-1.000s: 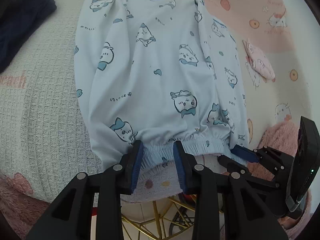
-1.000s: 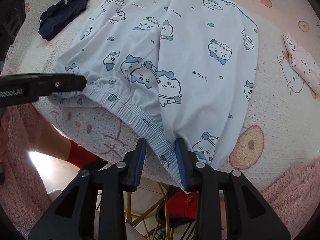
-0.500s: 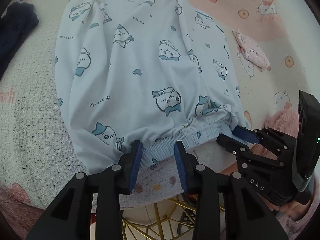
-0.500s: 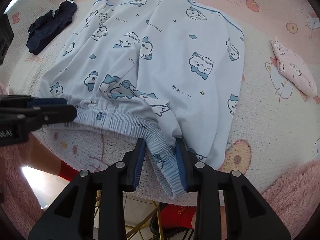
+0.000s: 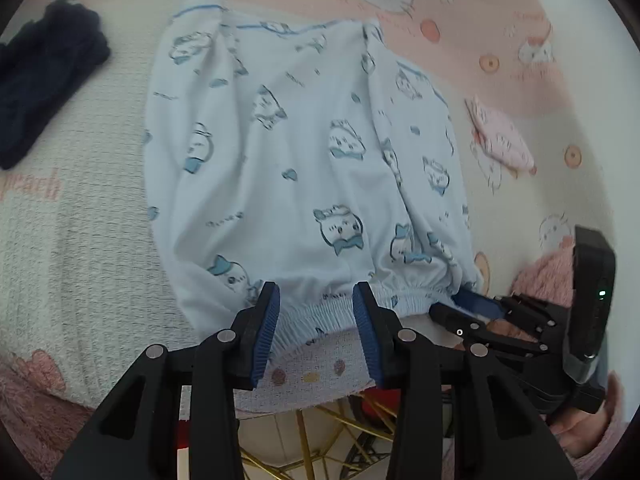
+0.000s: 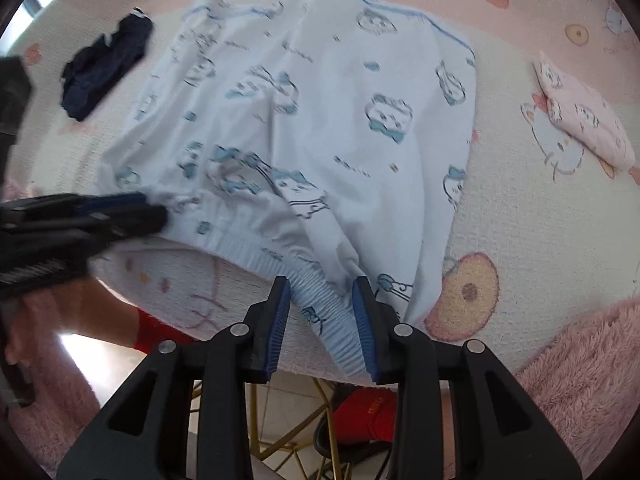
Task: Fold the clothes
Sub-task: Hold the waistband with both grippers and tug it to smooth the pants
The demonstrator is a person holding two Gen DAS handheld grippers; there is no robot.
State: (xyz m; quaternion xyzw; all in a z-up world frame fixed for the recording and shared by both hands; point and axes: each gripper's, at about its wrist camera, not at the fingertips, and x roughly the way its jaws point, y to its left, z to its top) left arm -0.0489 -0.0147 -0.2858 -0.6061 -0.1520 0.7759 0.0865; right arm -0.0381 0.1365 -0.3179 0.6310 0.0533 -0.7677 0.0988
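A pale blue pair of shorts (image 5: pixel 304 168) with cartoon prints lies flat on the blanket, its elastic waistband (image 5: pixel 320 316) at the near edge. My left gripper (image 5: pixel 316 320) is open, its pads either side of the waistband's left part. My right gripper (image 6: pixel 322 312) is open around the waistband's right end (image 6: pixel 332 328); it also shows at the right of the left wrist view (image 5: pixel 476 304). The shorts fill the right wrist view (image 6: pixel 320 132), and the left gripper enters there from the left (image 6: pixel 136 216).
A dark navy garment (image 5: pixel 44 84) lies at the far left, also in the right wrist view (image 6: pixel 104 64). A small folded pink cloth (image 5: pixel 500 136) lies to the right (image 6: pixel 584 120). The table's near edge drops to a gold wire frame (image 5: pixel 320 440). Pink fluffy fabric (image 6: pixel 580 368) borders the right.
Both grippers have slid along the waistband at the table's near edge, and the shorts have shifted slightly on the blanket. The jaws stay apart.
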